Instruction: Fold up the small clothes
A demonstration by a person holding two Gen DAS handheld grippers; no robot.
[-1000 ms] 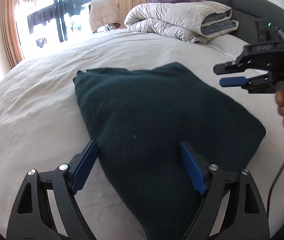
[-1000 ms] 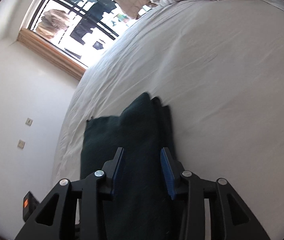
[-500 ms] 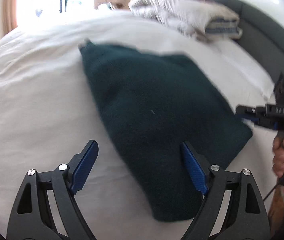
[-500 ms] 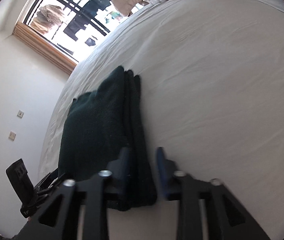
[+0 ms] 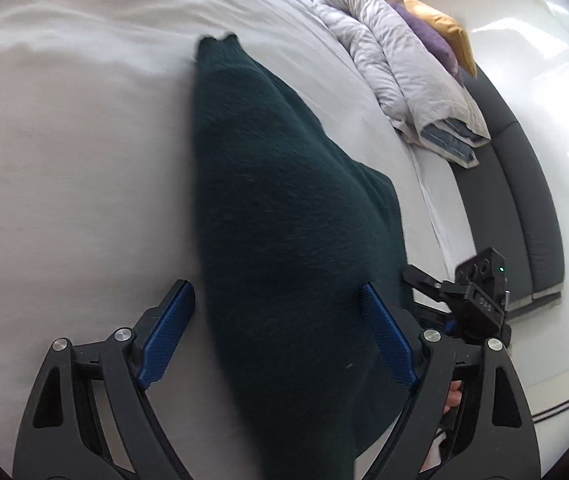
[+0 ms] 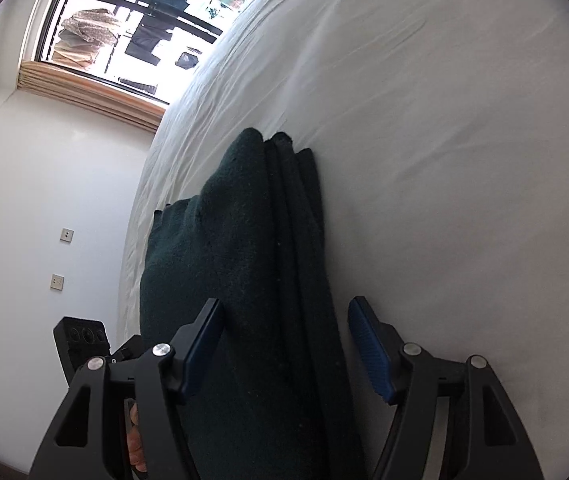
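The right gripper (image 6: pixel 284 344) jaws have just been opened wide astride the folded dark green knit garment (image 5: pixel 284 240) on the bed (image 5: pixel 76 160), its layered edge released. The left gripper (image 5: pixel 280 336) is held wide, unclamped; another fold is judged imminent.

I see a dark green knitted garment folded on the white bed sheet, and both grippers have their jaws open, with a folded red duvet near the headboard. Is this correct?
Not quite: the folded duvet near the headboard is pale grey, not red, as the left wrist view shows. The dark green knitted garment does lie folded on the white bed sheet, and the left gripper and right gripper stand open.
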